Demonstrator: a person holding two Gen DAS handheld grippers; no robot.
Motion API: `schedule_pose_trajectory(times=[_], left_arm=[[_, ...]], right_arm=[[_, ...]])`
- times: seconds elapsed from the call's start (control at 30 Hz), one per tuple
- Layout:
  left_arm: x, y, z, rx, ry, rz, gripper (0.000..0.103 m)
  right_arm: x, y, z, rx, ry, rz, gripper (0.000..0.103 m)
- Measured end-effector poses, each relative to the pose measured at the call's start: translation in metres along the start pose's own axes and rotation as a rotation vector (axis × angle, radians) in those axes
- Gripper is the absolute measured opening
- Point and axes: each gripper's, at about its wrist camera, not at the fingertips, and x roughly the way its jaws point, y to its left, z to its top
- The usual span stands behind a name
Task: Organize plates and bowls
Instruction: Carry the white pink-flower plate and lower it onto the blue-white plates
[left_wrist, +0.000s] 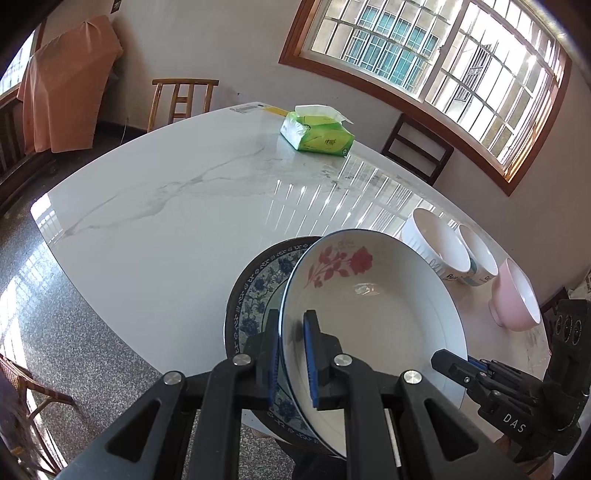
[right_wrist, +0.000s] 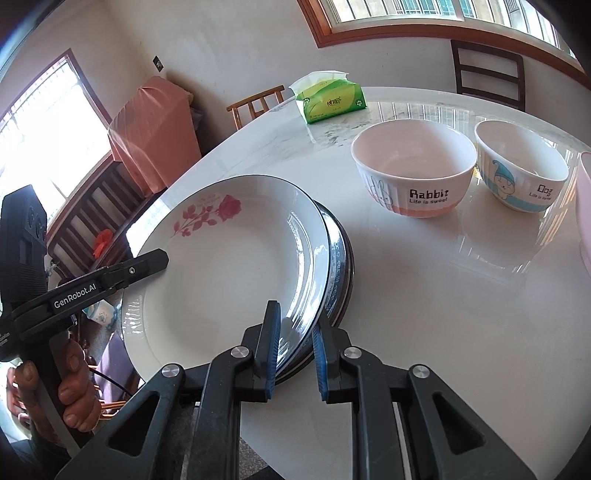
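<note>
The left claw (left_wrist: 293, 363) sits closest to its camera, its blue pads clenched on the near rim of the rose plate (left_wrist: 373, 295), one pad inside the rim and one outside. The right claw (right_wrist: 295, 354) is likewise clenched on the same rose plate (right_wrist: 229, 266) at its opposite edge, so the plate is grasped by both claws at once. In the left wrist view the right claw's fingers (left_wrist: 456, 367) reach in over the plate's right rim; in the right wrist view the left claw's fingers (right_wrist: 147, 262) reach in over the plate's left rim, with a hand (right_wrist: 70, 387) wrapped around that claw's handle.

The rose plate is tilted, lying over a blue patterned plate (left_wrist: 255, 291) near the front edge of the white marble desk (left_wrist: 166, 206); whether the two plates touch cannot be told. The blue patterned plate (right_wrist: 338, 266) shows only as a stacked edge beneath the rose plate on the right side.

Further along the desk (right_wrist: 424, 280) stand three bowls in a row, well apart from the plates: a Rabbit bowl (right_wrist: 413, 170), a Dog bowl (right_wrist: 521, 166) just beside it, and a pink bowl (left_wrist: 513, 295) at the end. A green tissue pack (left_wrist: 317, 133) lies at the far side of the desk, and wooden chairs (left_wrist: 183, 99) stand around it
</note>
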Motion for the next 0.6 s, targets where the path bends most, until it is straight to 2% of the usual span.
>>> schedule_pose_trajectory(times=[0.6], left_arm=[[0.0093,0.0096,-0.0004,-0.011,0.019,0.002,0.012]], right_arm=[[0.0057,0.0031,-0.0001,-0.004,0.015,-0.009,0.016]])
